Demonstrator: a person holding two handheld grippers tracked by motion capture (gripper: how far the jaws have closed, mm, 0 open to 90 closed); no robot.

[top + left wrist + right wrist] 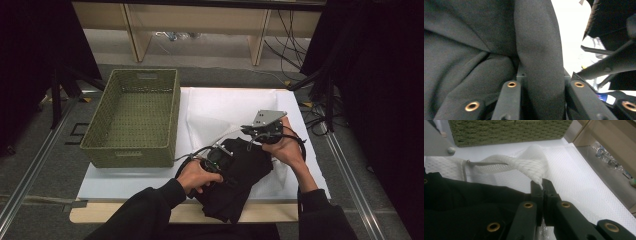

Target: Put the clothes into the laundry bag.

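The left gripper is clamped on a thick fold of the black garment, soft matte fabric bunched between its jaws; the garment lies crumpled at the near edge of the table, on the white mesh bag; the right gripper has its jaws pressed together on a pinched ridge of that bag, a fine dotted netting; a green woven basket stands to the left.

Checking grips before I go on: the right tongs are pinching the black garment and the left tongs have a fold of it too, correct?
Not quite. The right tongs are shut on the white mesh bag, not the black garment, as the right gripper view shows. The left tongs do have a fold of the garment.
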